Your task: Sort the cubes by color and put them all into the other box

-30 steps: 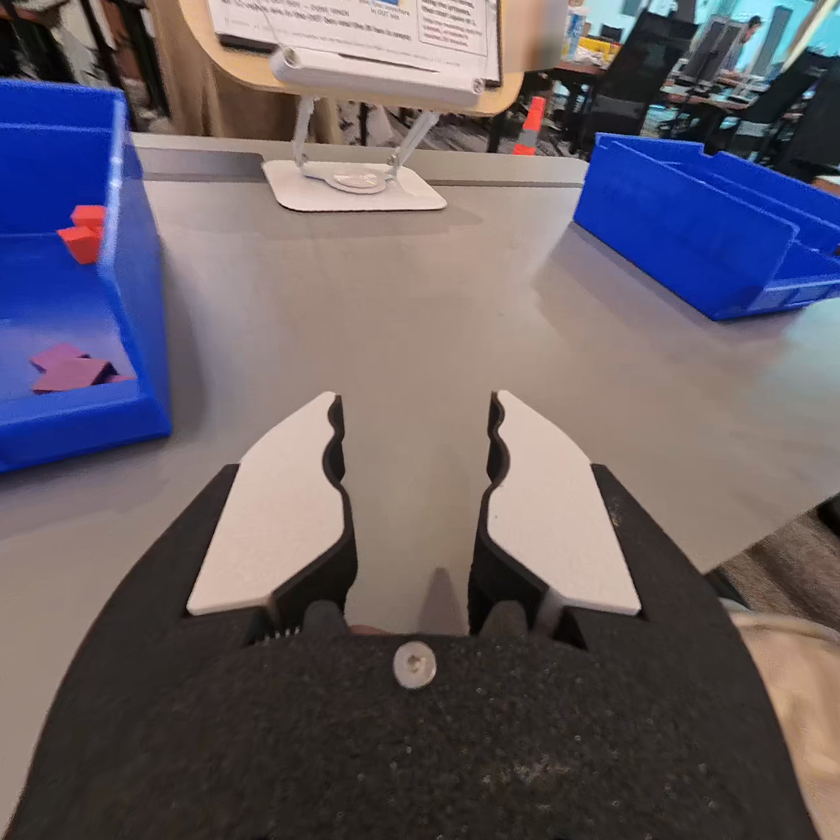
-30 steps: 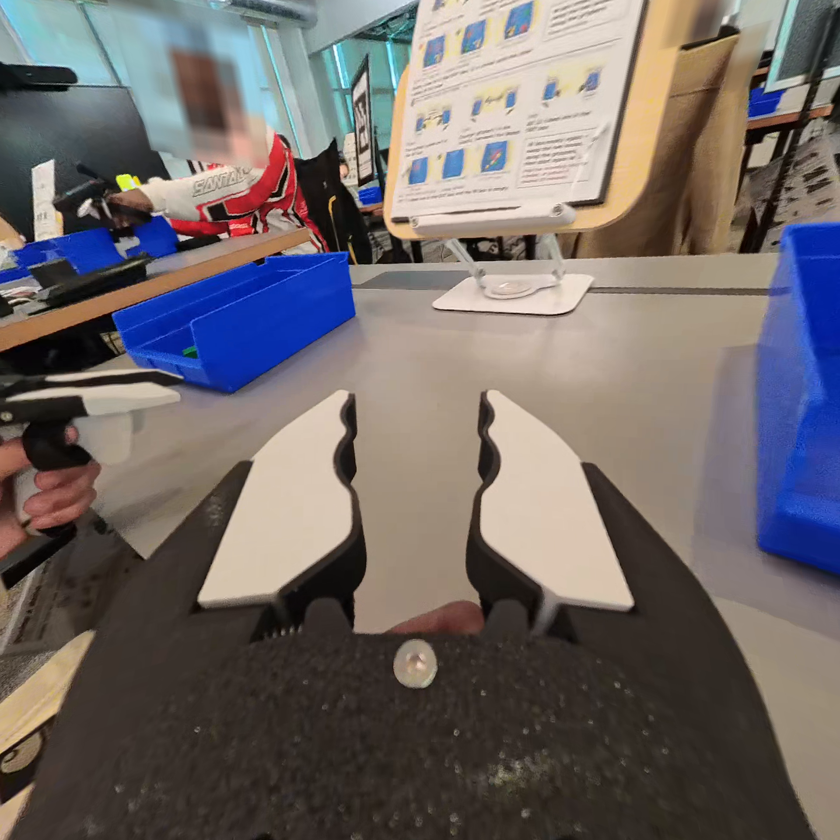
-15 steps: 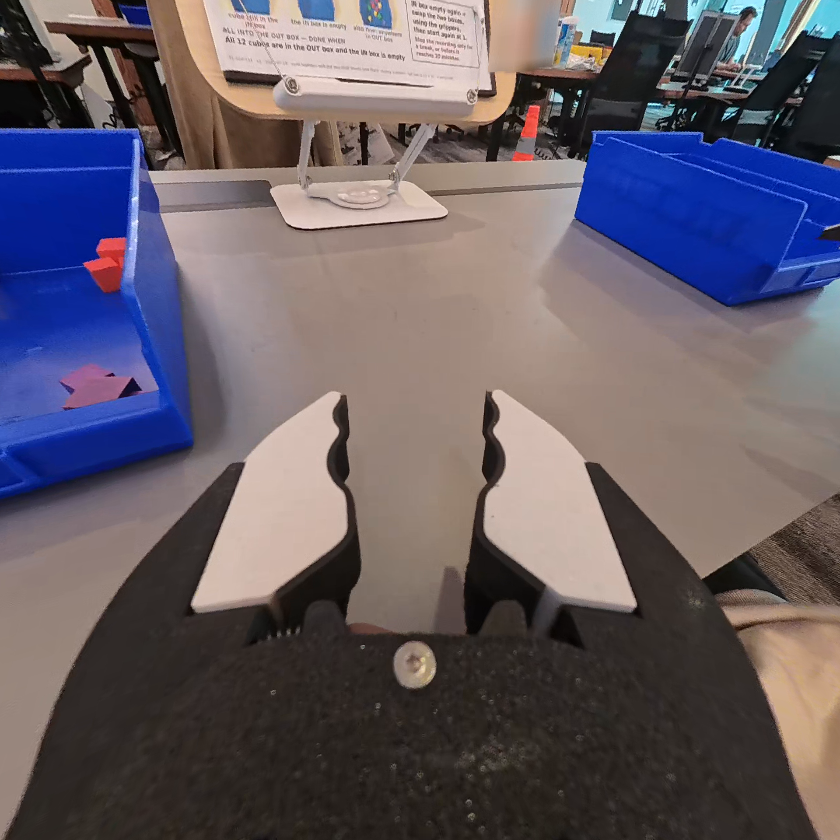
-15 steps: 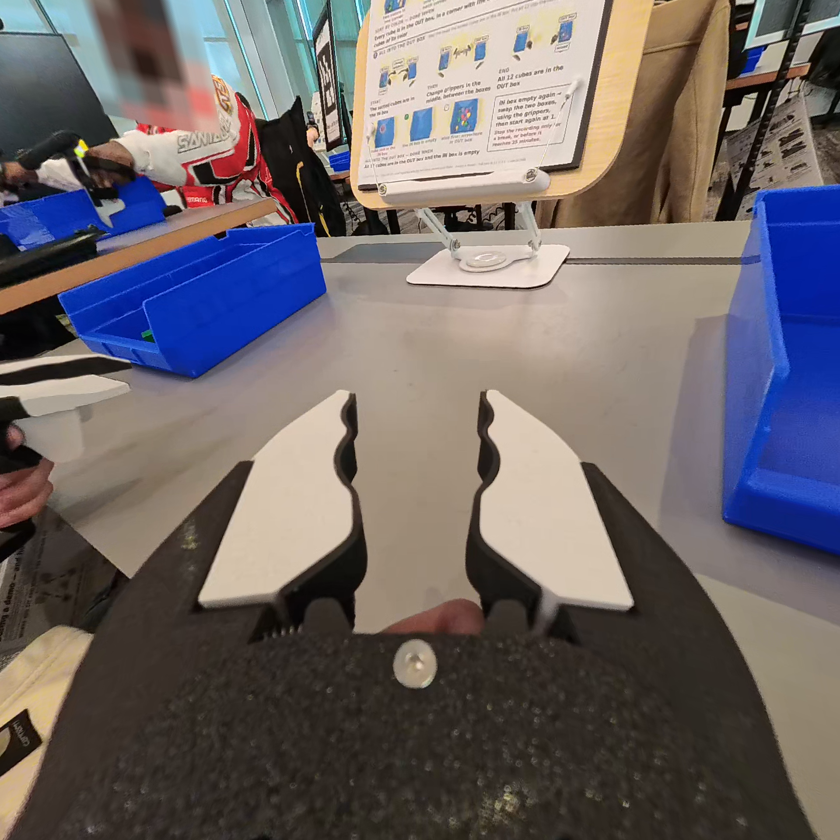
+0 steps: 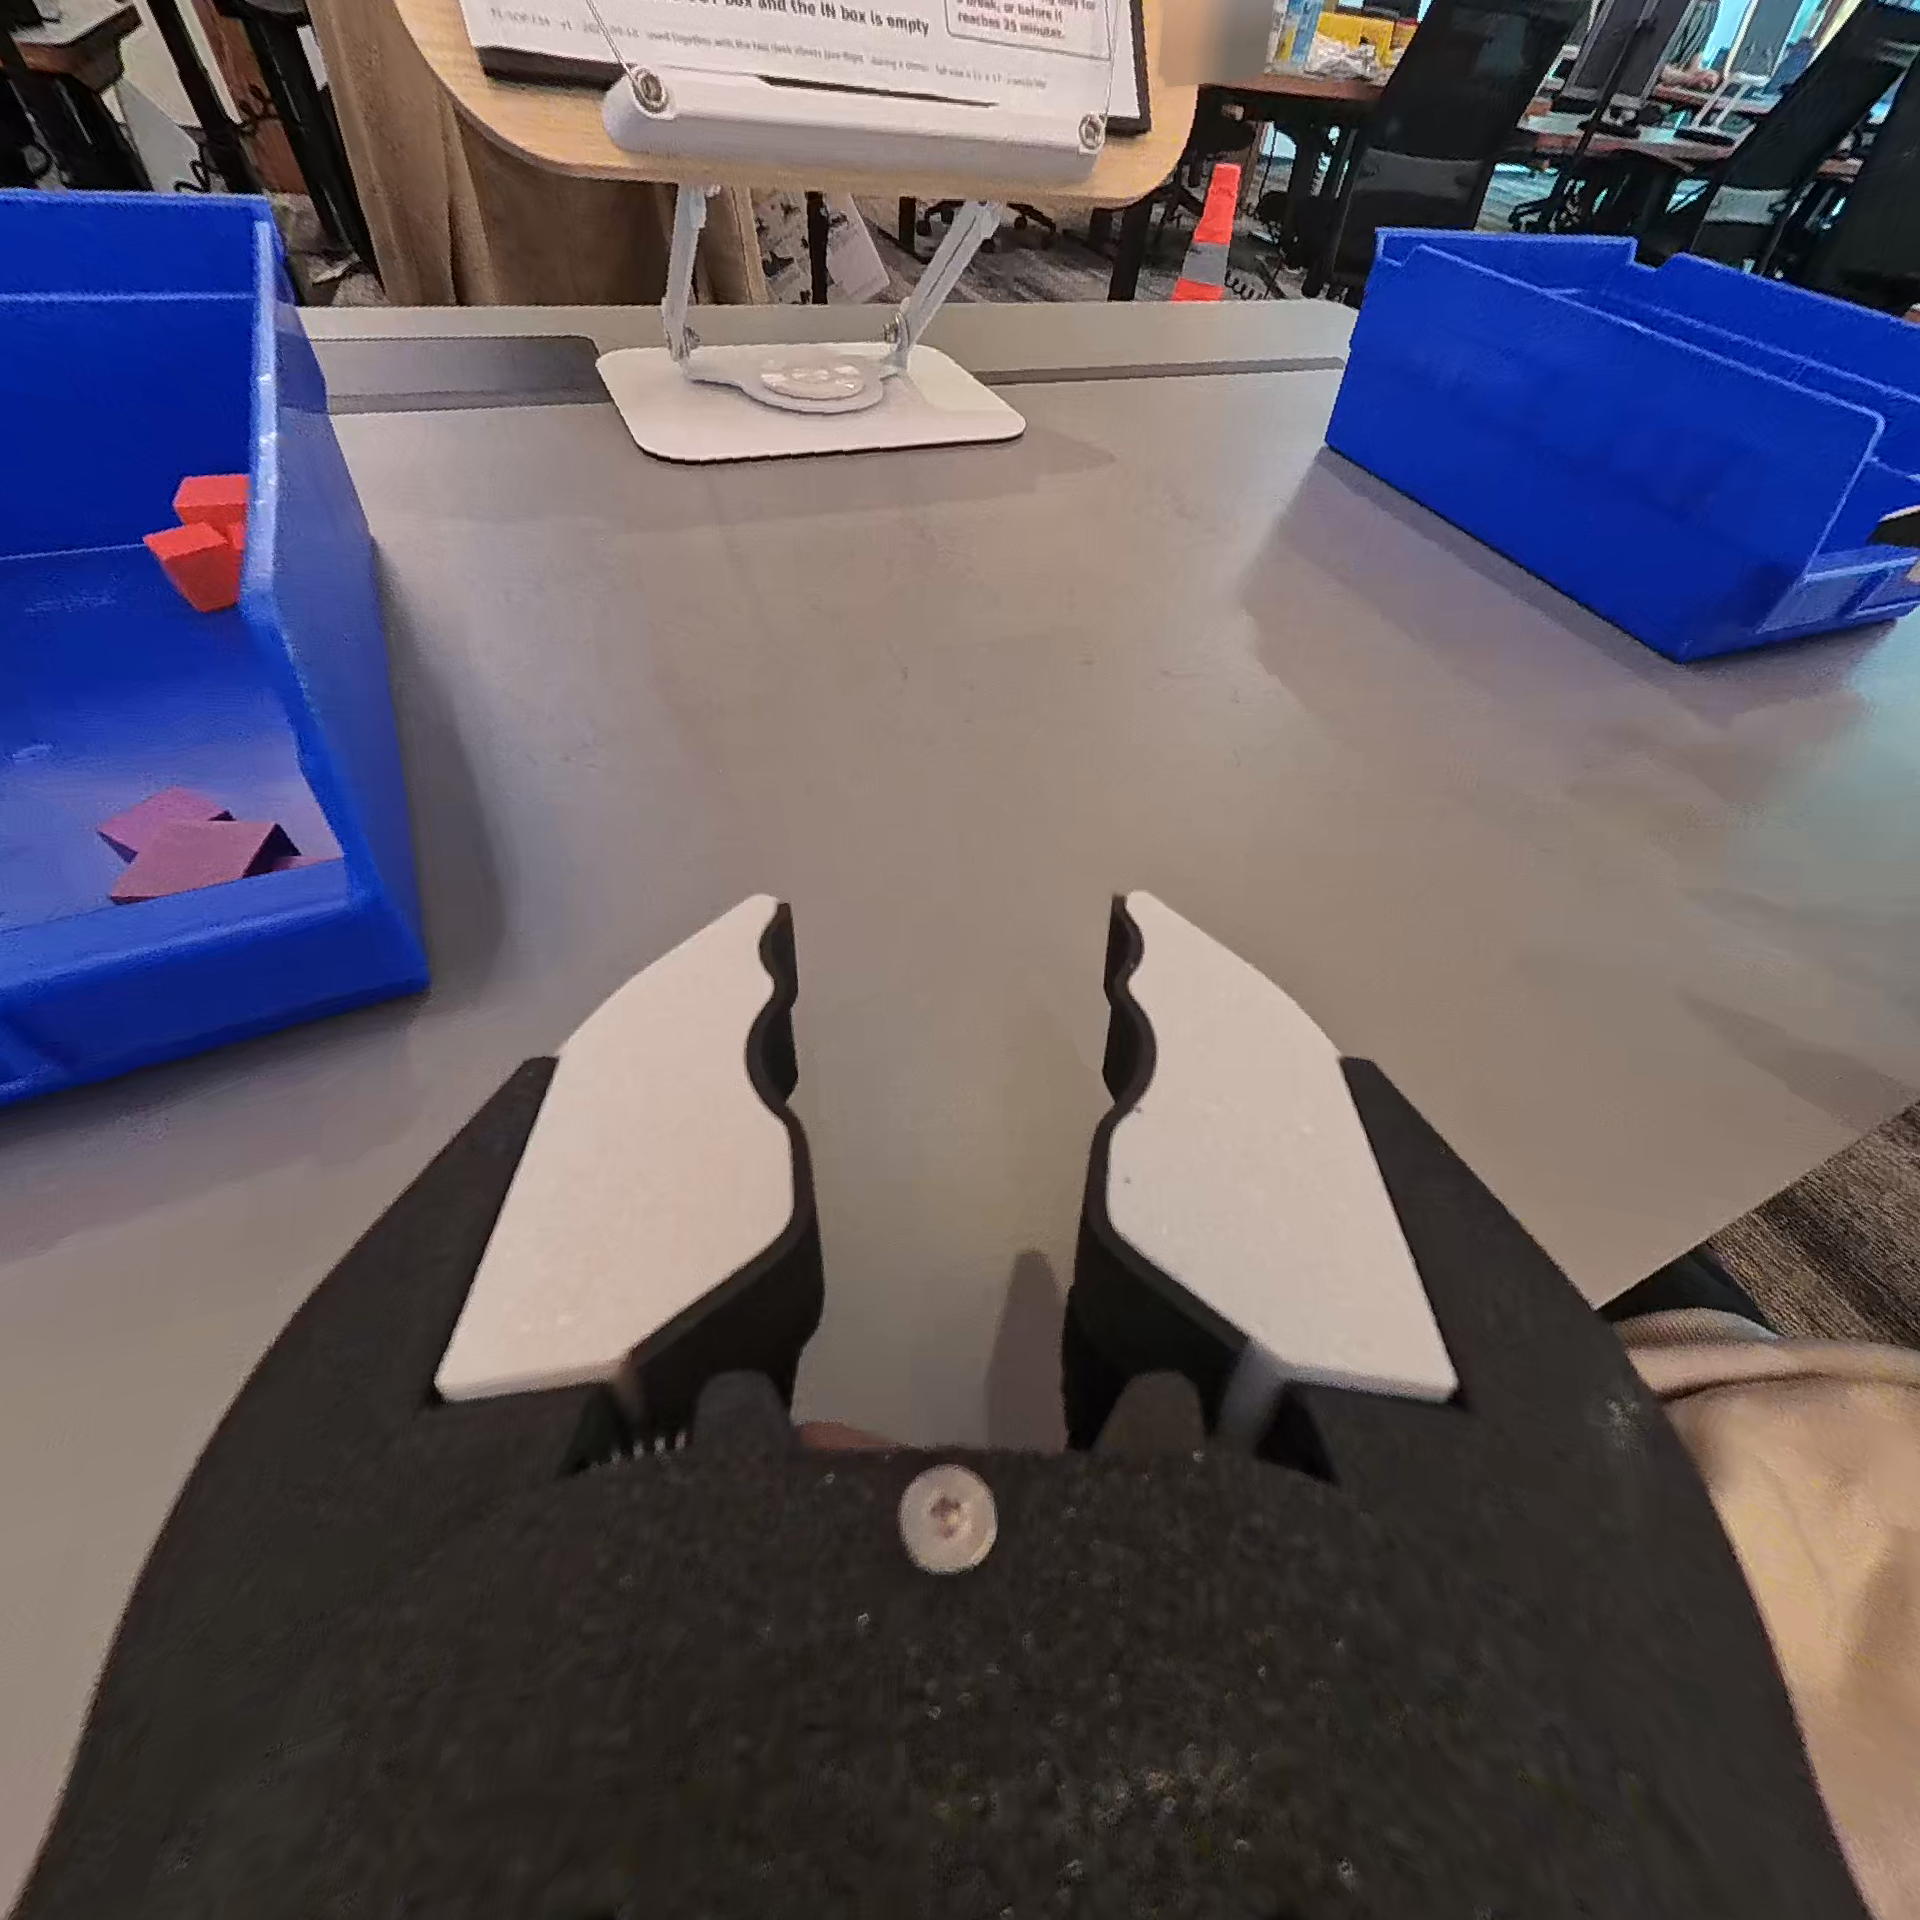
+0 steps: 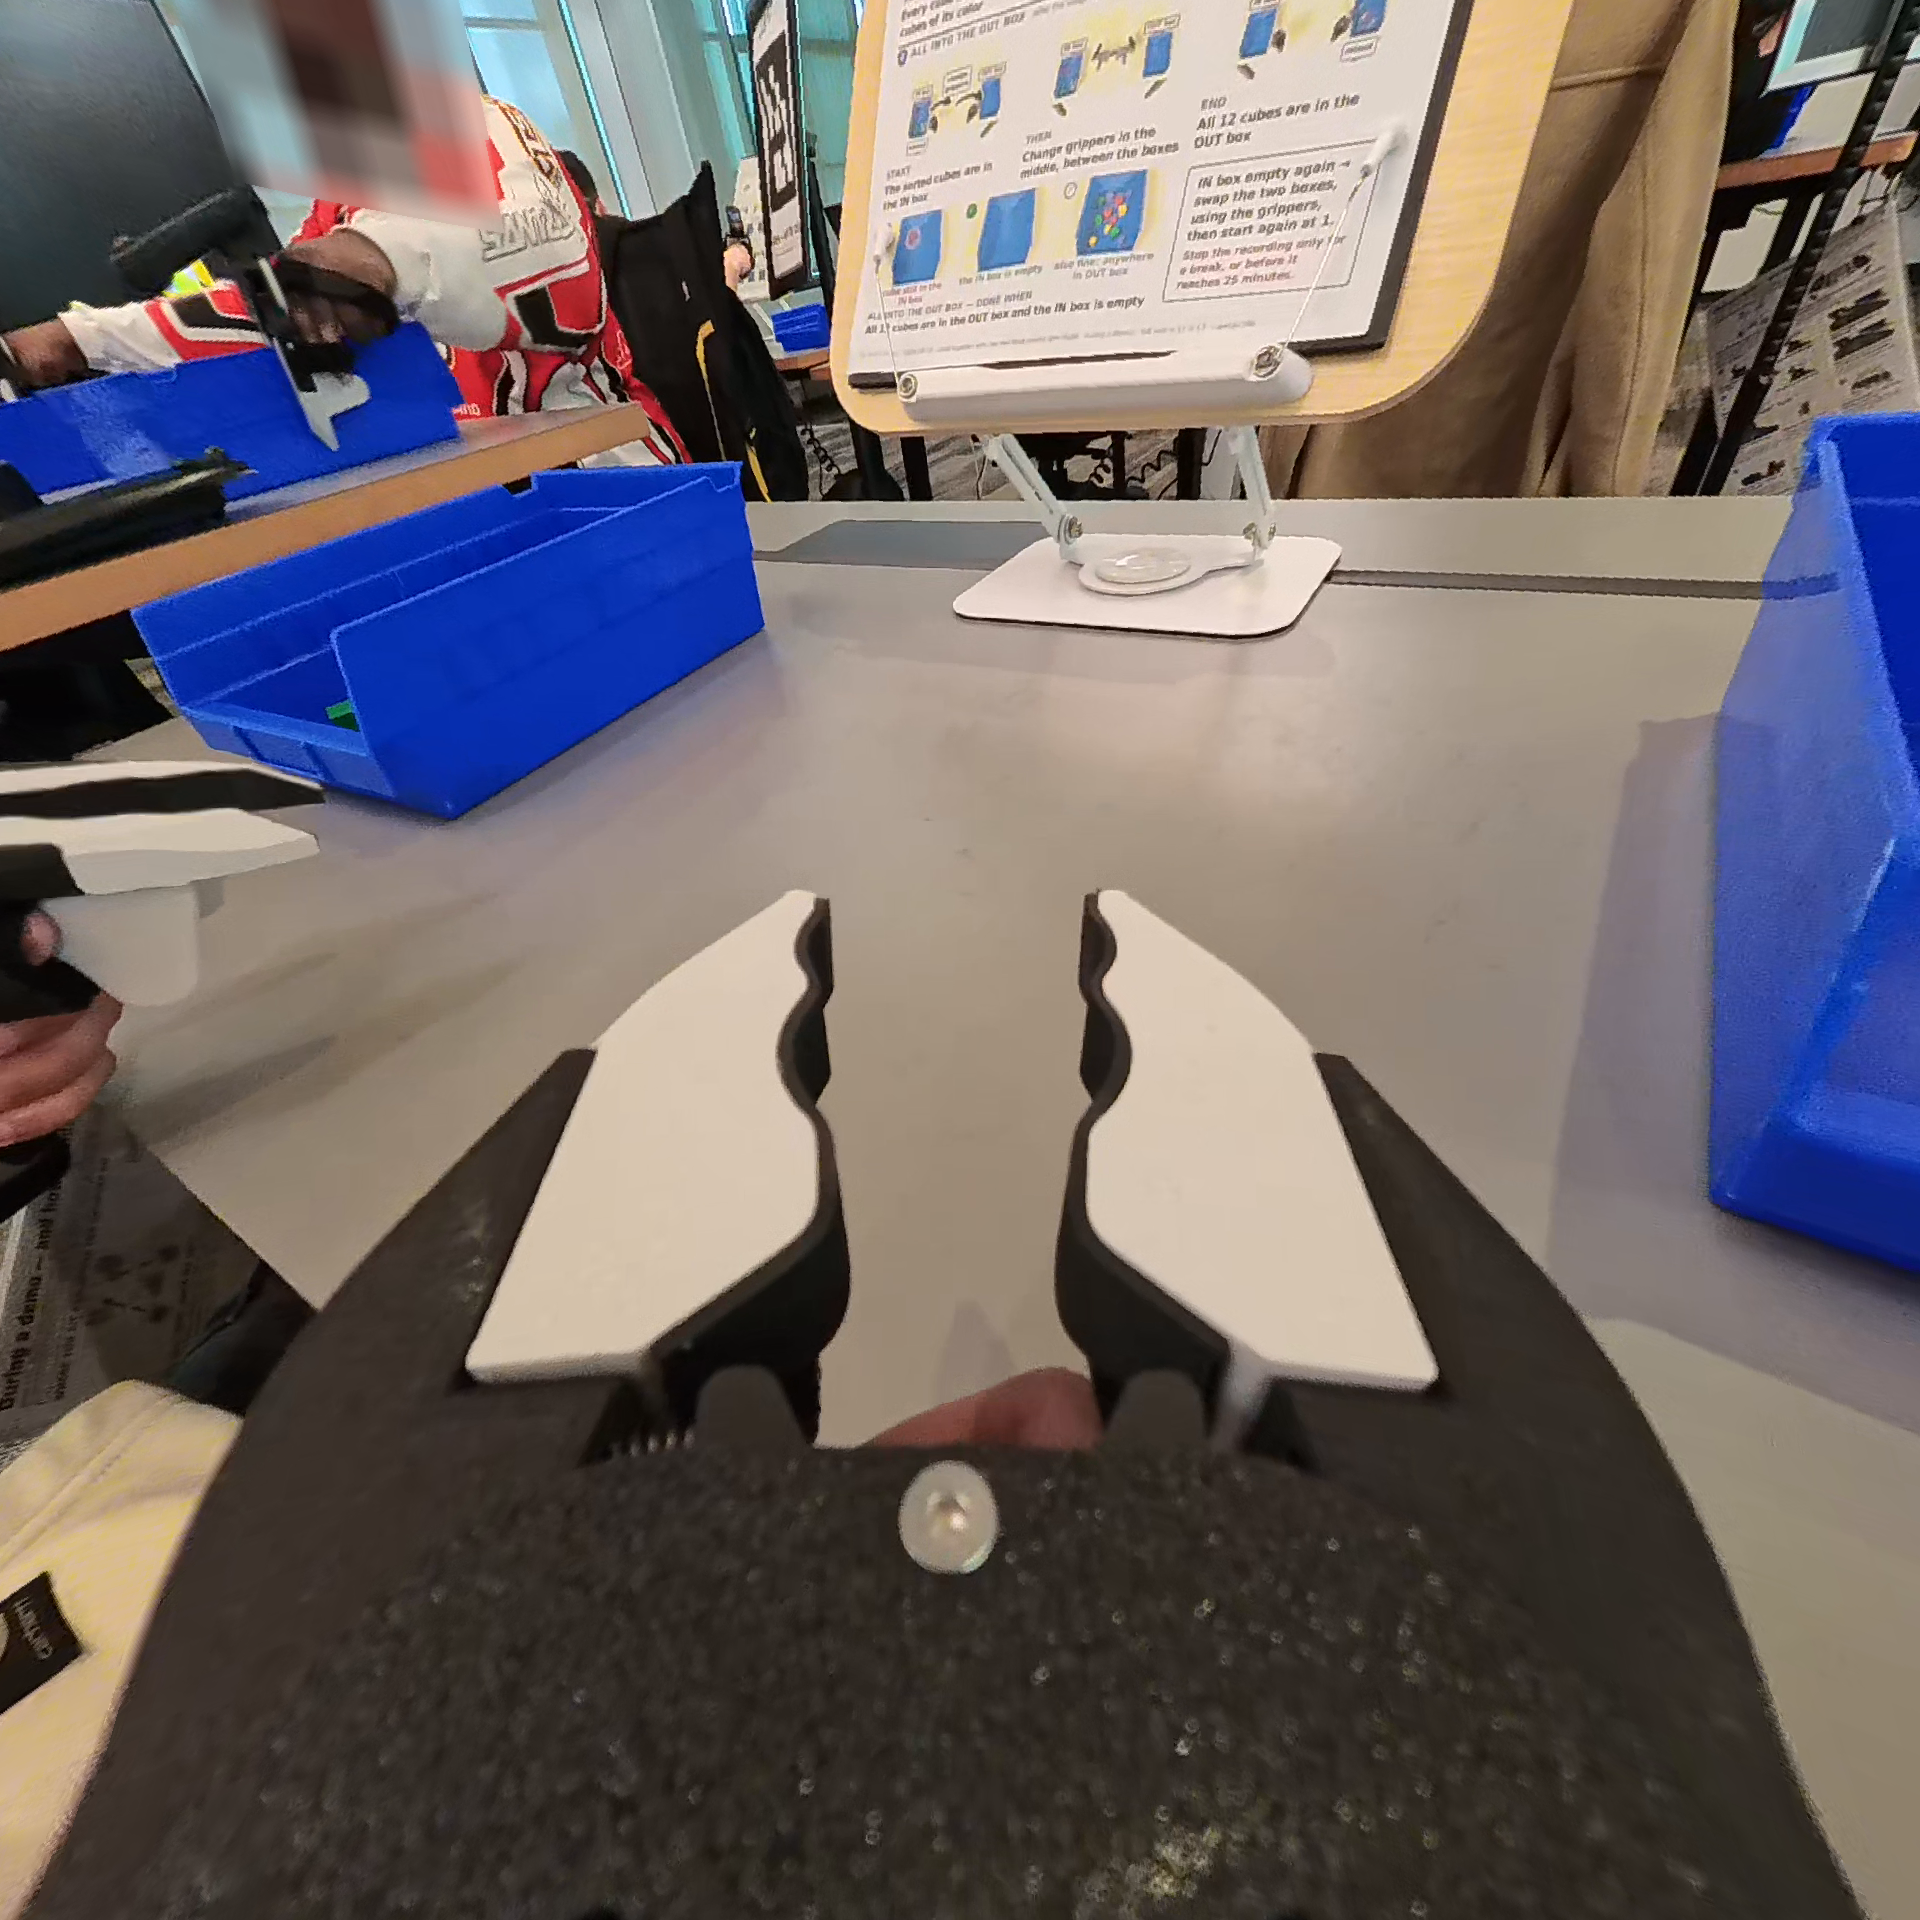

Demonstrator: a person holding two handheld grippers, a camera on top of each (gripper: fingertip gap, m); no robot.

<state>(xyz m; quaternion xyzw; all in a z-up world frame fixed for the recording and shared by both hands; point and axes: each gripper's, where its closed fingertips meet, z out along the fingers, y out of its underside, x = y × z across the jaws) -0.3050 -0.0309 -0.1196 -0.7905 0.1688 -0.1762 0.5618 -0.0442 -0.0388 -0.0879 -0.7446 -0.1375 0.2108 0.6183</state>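
- Grey surface (image 5: 1039, 675) lay under both of my tools, with a blue box at each side.
- My left hand-held gripper (image 5: 945, 914) hovered low over the middle of the surface, pointing level toward the document stand (image 5: 821, 405) at the far edge; its jaws stood apart with nothing between them.
- My right hand-held gripper (image 6: 954, 909) took the same pose, jaws parted and empty, well short of either box.
- In the right wrist view my left tool poked in from the left edge, my hand (image 6: 42, 1060) wrapped round its grip.
- The left box (image 5: 332, 665) held red cubes (image 5: 203, 540) against its far right wall and purple cubes (image 5: 187, 847) near its front right corner.
- The right box (image 5: 1600, 457) sat well apart; I couldn't see its floor.
- A bit of green (image 6: 343, 715) showed inside the left box.
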